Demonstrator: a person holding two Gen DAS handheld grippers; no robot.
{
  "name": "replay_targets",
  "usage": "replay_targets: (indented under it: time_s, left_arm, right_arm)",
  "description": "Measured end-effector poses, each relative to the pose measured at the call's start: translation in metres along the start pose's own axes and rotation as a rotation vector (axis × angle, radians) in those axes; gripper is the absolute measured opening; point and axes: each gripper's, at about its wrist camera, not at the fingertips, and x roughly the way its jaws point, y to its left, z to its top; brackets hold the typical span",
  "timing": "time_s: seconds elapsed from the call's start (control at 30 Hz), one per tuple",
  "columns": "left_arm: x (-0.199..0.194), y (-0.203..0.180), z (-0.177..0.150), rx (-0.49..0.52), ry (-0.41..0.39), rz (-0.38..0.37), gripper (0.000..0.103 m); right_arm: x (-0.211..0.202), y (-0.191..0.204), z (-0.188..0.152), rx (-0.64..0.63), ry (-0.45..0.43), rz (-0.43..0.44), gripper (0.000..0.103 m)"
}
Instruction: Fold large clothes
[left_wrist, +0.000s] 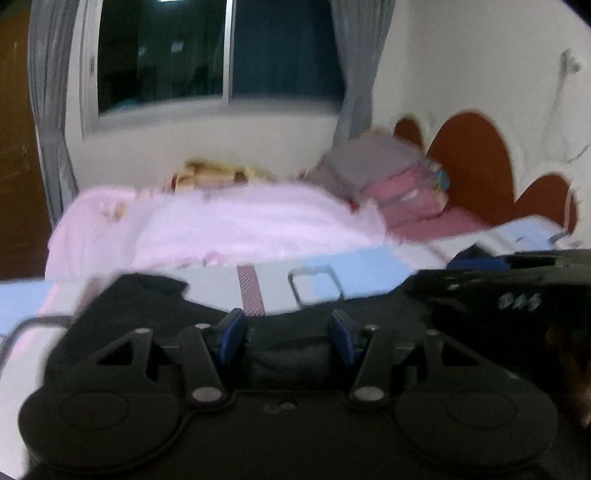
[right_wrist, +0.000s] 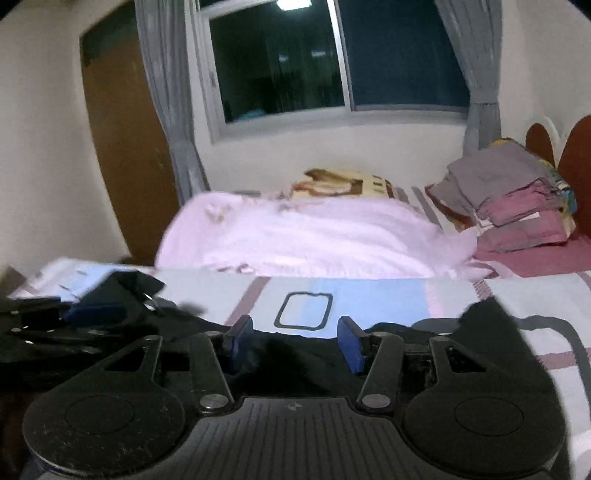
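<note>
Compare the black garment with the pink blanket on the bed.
The black garment is dark and lies nearest, between both hand-held grippers' open fingers; the pink blanket is pale and lies farther back, untouched. The garment looks bunched; the blanket is spread wide. Both rest on the bed.

Both wrist cameras sit low and close over the bed (left_wrist: 354, 269), looking across it toward the far window (left_wrist: 221, 55). Both views share the pink blanket (right_wrist: 303, 236), the folded pile (right_wrist: 517, 192) at right and the window.
</note>
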Motion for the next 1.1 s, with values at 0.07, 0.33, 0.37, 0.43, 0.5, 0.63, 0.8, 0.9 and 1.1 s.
replay_targets:
  time_s: [0.07, 0.33, 0.37, 0.43, 0.5, 0.63, 0.8, 0.9, 1.1]
  left_arm:
    - [0.021, 0.000, -0.014, 0.010, 0.028, 0.021, 0.055]
    - [0.038, 0.034, -0.045, -0.105, -0.050, -0.065, 0.059]
    - [0.043, 0.032, -0.048, -0.096, -0.066, -0.056, 0.059]
    - [0.050, 0.030, -0.051, -0.095, -0.100, -0.048, 0.058]
    - [0.054, 0.034, -0.053, -0.117, -0.114, -0.069, 0.058]
    - [0.059, 0.038, -0.054, -0.149, -0.097, -0.091, 0.058]
    - [0.045, 0.032, -0.043, -0.130, -0.045, -0.055, 0.056]
    - [-0.013, 0.018, -0.046, -0.142, -0.151, -0.050, 0.070]
    - [-0.035, -0.038, -0.080, 0.006, -0.111, 0.035, 0.077]
  right_arm:
    - [0.027, 0.000, -0.013, -0.008, 0.036, -0.034, 0.051]
    - [0.062, -0.050, -0.057, 0.087, -0.008, 0.074, 0.051]
    - [0.062, -0.054, -0.058, 0.101, -0.019, 0.079, 0.051]
    - [0.060, -0.058, -0.059, 0.121, -0.047, 0.092, 0.051]
    - [0.061, -0.063, -0.061, 0.154, -0.068, 0.111, 0.051]
    - [0.051, -0.067, -0.058, 0.176, -0.064, 0.125, 0.051]
    - [0.024, -0.055, -0.037, 0.107, -0.017, 0.061, 0.052]
    - [-0.040, -0.044, -0.031, 0.102, -0.134, 0.089, 0.052]
    - [-0.043, -0.015, -0.063, 0.040, -0.012, 0.018, 0.052]
